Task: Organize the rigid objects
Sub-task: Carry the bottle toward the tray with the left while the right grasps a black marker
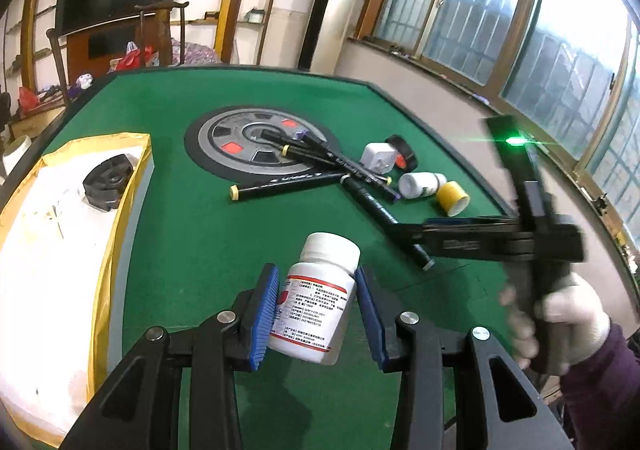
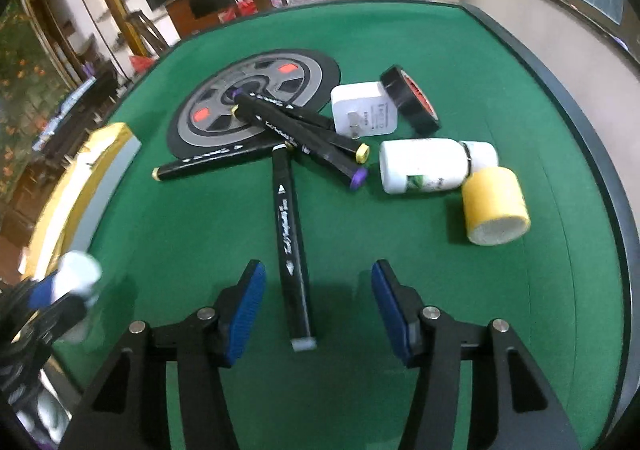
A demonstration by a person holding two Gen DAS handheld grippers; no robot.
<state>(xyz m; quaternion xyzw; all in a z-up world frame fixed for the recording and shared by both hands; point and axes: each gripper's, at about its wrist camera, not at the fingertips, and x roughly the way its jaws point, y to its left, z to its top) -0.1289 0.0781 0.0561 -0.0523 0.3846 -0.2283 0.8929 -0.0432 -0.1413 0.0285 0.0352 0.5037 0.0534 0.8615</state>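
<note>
1. A living room with barred windows surrounds the green felt desk (image 1: 192,234), where black marker pens, two tape rolls, a white plug and a white bottle lie jumbled.
2. The left gripper (image 1: 316,306) has its jaws clamped on a white plastic pill bottle (image 1: 316,302), lifted clear, probably bound for the yellow-rimmed white box (image 1: 100,218) alongside.
3. The right gripper (image 2: 318,310) straddles a black marker pen (image 2: 292,250); its jaws stand apart, not touching.
4. The box is cut off and overexposed; the bottle's label is unreadable.
</note>
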